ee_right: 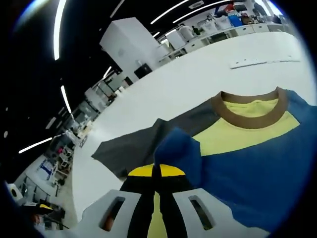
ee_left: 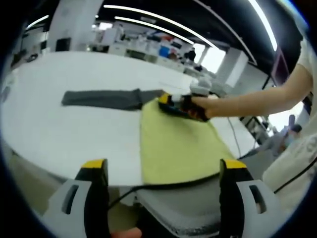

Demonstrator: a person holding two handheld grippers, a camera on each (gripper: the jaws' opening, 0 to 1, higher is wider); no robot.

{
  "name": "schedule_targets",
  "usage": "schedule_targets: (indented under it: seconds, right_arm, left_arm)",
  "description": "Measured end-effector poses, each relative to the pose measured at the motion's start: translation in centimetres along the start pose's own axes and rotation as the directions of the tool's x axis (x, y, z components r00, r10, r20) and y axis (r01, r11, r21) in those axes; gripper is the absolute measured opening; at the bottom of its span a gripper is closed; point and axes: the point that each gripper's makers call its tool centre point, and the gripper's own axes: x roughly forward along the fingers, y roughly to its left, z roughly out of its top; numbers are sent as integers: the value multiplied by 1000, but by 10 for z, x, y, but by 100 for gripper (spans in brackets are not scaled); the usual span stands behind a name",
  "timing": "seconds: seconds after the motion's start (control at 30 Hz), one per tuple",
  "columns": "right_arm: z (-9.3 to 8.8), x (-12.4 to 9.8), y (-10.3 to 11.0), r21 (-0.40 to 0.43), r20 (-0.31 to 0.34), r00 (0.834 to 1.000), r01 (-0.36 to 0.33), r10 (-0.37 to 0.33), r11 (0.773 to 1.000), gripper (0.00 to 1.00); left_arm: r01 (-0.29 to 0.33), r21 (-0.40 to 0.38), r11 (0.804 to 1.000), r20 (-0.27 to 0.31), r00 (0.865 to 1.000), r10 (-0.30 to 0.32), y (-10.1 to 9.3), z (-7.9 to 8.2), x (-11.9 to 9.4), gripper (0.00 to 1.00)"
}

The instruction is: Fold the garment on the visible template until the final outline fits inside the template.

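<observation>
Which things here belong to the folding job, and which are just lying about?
Job:
garment
its grey sleeve
right gripper, jaws shut on blue fabric
left gripper, jaws open
white table

Lying about:
black cable
background shelves

The right gripper [ee_right: 157, 181] is seen with its yellow-tipped jaws pressed together, pinching a raised blue fold of the garment [ee_right: 247, 163]. The garment is spread flat on the white desk [ee_right: 198, 79]: a blue front, a yellow chest panel, a brown collar [ee_right: 250, 115] on the far side, and a grey sleeve [ee_right: 131, 146] extended to the left.
</observation>
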Motion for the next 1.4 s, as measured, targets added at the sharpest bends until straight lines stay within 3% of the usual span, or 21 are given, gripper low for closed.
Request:
schedule_targets:
  seconds: [0.17,0.3,0.57,0.67,1.07,1.17,1.4]
  right_arm:
    - [-7,3,0,-120,-41,999,4,-9,993,2]
    - [-4,5,11,-287,-45,999,-28,16,957,2]
    - [-20,12,15,-381,-125,992,-60,13,923,3]
    - [-28,13,17,-469,-164,986,-91,14,878,5]
    - [-33,12,34,-489,-170,983,-151,76,859,41]
    - [-35,9,42,-482,-173,980,-169,96,859,36]
    - [-36,1,54,-477,-173,977,-196,128,856,37]
  left_arm:
    - [0,1,1000,1,1000,0,-1,1,0,89]
    - [5,-2,1000,-1,1000,-5,-3,-1,1,89]
    - [19,-3,1000,-11,1000,-19,-9,-4,4,89]
    - [20,-5,1000,-16,1000,-20,-9,-5,6,89]
    - [41,-5,999,-16,999,-41,-12,-3,11,89]
    - [37,-8,999,-18,999,-37,-12,-5,10,89]
    - [37,-14,999,-11,999,-37,-11,-5,8,89]
